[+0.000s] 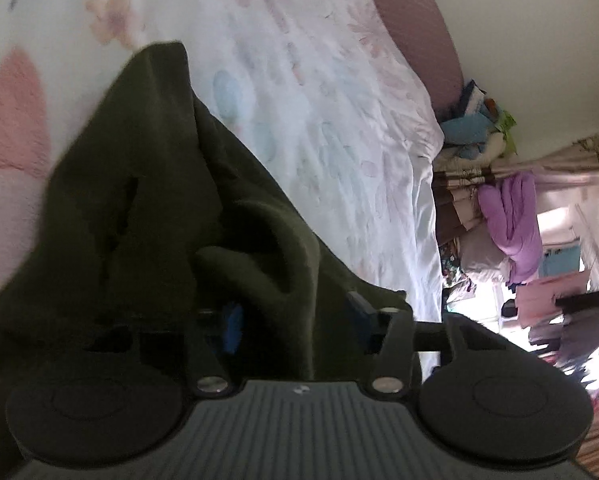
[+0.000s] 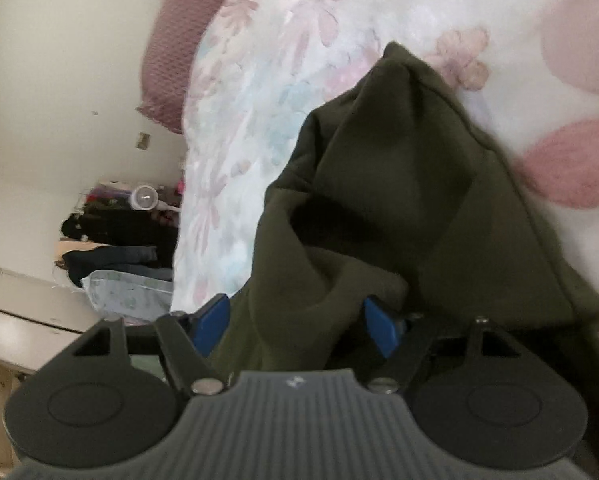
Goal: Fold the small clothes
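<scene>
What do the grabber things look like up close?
Both look alike. The left gripper and right gripper each have a grey ribbed body, two round black discs at the sides, black link bars with shiny silver bolts, and blue finger pads. No cables or sleeves show.
</scene>
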The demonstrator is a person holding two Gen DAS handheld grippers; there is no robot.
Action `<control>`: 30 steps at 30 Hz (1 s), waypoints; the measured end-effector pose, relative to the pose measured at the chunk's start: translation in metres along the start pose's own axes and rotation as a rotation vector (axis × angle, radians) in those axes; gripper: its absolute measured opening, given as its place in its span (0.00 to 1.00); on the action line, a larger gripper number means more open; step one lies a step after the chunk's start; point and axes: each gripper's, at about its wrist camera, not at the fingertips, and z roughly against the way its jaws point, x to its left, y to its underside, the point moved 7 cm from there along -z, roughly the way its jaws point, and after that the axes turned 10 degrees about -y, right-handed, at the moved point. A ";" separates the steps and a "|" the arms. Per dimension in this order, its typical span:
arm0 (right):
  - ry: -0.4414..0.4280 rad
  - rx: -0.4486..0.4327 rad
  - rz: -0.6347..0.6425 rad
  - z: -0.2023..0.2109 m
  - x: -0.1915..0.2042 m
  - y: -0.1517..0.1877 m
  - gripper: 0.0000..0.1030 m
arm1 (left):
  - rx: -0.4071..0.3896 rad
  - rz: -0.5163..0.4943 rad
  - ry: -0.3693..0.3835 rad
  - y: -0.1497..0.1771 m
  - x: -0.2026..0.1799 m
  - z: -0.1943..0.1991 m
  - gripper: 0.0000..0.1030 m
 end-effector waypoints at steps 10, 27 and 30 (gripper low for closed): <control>-0.129 -0.026 0.424 -0.002 0.092 -0.037 0.10 | -0.177 -0.219 0.106 0.007 -0.042 0.035 0.09; 0.325 0.037 0.706 0.017 0.033 0.021 0.32 | -0.102 -0.399 -0.179 0.028 -0.016 0.033 0.30; 0.309 0.027 0.784 0.025 0.052 0.025 0.50 | -0.162 -0.404 -0.211 0.011 -0.026 0.030 0.52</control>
